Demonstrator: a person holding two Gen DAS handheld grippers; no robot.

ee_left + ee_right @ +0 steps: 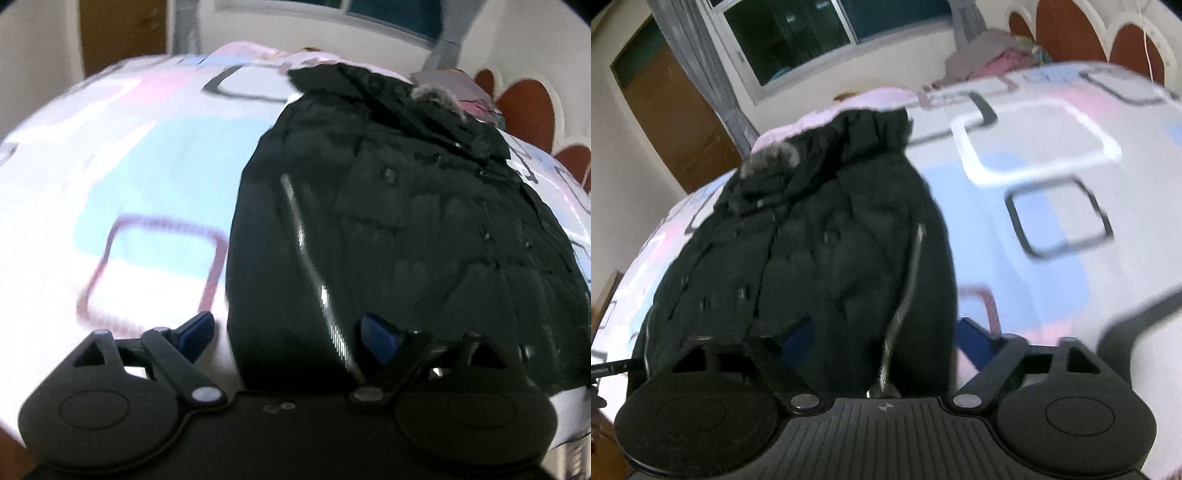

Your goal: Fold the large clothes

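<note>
A large black padded coat (399, 229) with a grey fur-trimmed hood (436, 94) lies lengthwise on the bed, its sides folded in. My left gripper (291, 336) is open, its blue pads either side of the coat's near left edge. In the right wrist view the coat (820, 251) lies with its hood (775, 158) at the far end. My right gripper (886, 343) is open around the coat's near right edge, where a zip (908, 280) runs along it. Whether the pads touch the cloth I cannot tell.
The bed sheet (129, 192) is white with pink, blue and dark square outlines. A red and white headboard (1071, 33) and a pile of clothes (993, 55) are at one side. A window (812, 33), grey curtains and a brown door (672, 122) are beyond.
</note>
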